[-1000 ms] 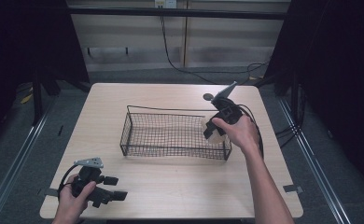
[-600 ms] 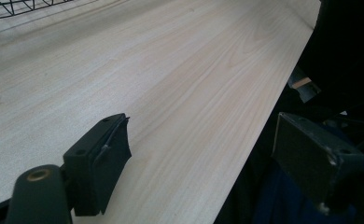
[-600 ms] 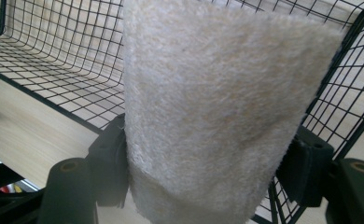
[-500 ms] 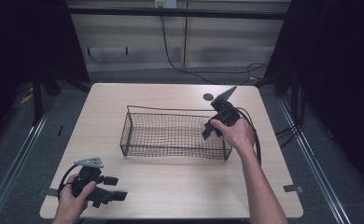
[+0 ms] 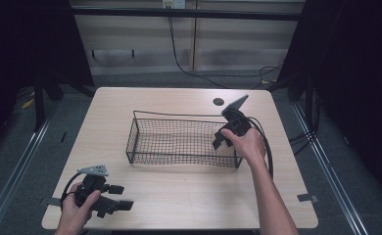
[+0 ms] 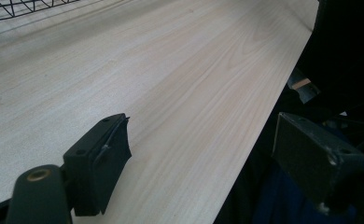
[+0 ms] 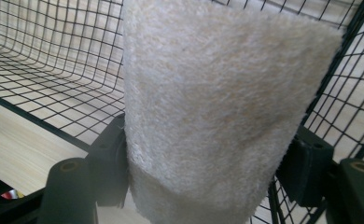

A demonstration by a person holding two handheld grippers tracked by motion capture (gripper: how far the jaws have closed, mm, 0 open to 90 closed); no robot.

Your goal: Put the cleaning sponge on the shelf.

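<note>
Cream fuzzy cloth (image 7: 217,107), pinched by the right tool (image 5: 224,138), has sunk into the wire basket (image 5: 179,142).

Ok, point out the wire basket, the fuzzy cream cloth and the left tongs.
wire basket (image 5: 179,117): high view, far rim wire.
fuzzy cream cloth (image 7: 208,112): right gripper view, middle of its face.
left tongs (image 6: 201,161): left gripper view, midway between the fingertips.

Basket (image 5: 179,142): on the tabletop (image 5: 189,196), centre, toward the far edge. Cloth (image 7: 217,107): between the jaws of the right gripper (image 5: 222,140), at the basket's right end. Left gripper (image 5: 115,198): at the tabletop's near left corner, well apart from the basket.
</note>
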